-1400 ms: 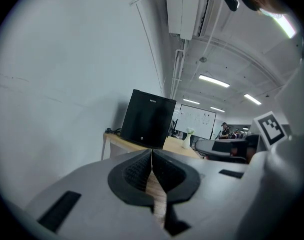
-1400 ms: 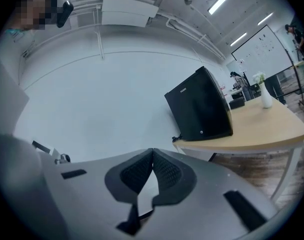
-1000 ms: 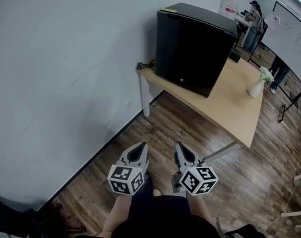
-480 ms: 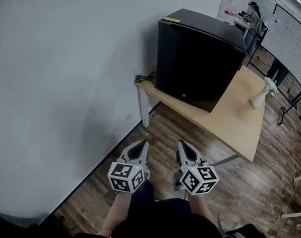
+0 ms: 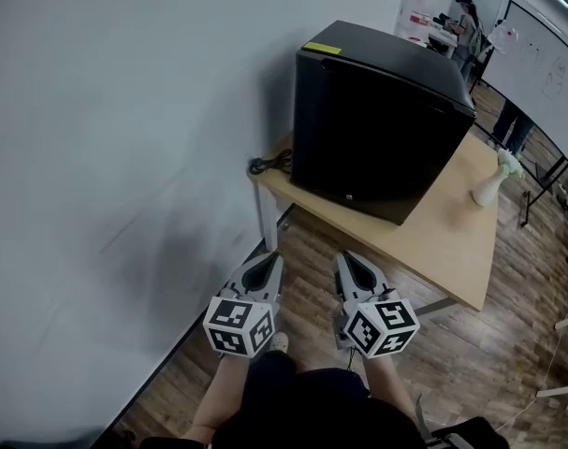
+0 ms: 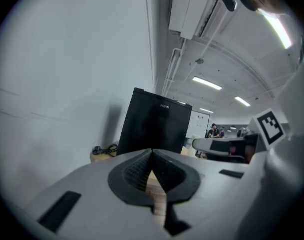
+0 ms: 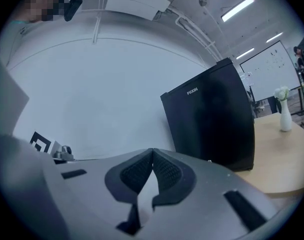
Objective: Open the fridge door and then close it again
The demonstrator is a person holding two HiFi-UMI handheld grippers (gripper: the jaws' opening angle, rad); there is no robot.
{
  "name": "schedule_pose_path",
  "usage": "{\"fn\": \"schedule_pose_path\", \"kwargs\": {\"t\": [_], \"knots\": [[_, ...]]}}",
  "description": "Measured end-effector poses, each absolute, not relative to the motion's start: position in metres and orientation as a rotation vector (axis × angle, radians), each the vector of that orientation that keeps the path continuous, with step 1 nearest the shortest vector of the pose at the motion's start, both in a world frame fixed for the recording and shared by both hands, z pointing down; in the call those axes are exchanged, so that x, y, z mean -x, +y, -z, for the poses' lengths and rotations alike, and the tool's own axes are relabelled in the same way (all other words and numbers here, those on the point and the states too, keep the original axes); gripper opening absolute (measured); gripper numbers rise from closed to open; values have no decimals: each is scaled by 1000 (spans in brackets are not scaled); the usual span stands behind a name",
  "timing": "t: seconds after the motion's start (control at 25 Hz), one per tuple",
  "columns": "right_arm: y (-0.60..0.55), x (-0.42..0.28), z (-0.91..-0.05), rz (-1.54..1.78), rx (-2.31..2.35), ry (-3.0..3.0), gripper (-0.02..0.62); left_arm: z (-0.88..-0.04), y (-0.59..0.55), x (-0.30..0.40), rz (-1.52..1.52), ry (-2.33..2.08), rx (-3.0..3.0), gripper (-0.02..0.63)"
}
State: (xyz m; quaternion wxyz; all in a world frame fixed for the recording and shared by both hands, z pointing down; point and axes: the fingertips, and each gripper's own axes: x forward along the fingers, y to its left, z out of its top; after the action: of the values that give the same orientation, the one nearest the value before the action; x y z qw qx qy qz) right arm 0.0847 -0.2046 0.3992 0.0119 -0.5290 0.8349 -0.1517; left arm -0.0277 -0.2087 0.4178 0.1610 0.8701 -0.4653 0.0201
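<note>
A small black fridge [image 5: 372,124] stands on a wooden table [image 5: 452,241] against the white wall, its door closed. It also shows ahead in the left gripper view as the fridge [image 6: 152,129] and in the right gripper view as the fridge [image 7: 212,121]. My left gripper [image 5: 265,267] and right gripper [image 5: 352,265] hover side by side over the wood floor, short of the table's near edge. Both are shut, jaw tips touching, with nothing between them. Neither touches the fridge.
A white vase with flowers [image 5: 494,181] stands on the table's right end. A coiled black cable [image 5: 269,164] lies on the table left of the fridge. People stand by a whiteboard [image 5: 541,64] at the far right. The white wall [image 5: 124,157] runs along the left.
Both grippers and the head have moved toward the table; the fridge now looks larger and nearer. The jaws stay shut.
</note>
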Motion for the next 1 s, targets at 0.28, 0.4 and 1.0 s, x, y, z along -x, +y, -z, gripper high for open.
{"fn": "schedule_pose_path", "kwargs": {"t": [0.28, 0.4, 1.0], "knots": [[-251, -78, -373, 275, 1703, 2610, -9, -412, -250, 37, -49, -1292, -2524, 6], [-276, -80, -351, 167, 1721, 2603, -9, -408, -267, 40, -44, -1285, -2545, 5], [-393, -67, -223, -519, 1813, 2740, -8, -389, -342, 59, 40, -1283, -2592, 6]]}}
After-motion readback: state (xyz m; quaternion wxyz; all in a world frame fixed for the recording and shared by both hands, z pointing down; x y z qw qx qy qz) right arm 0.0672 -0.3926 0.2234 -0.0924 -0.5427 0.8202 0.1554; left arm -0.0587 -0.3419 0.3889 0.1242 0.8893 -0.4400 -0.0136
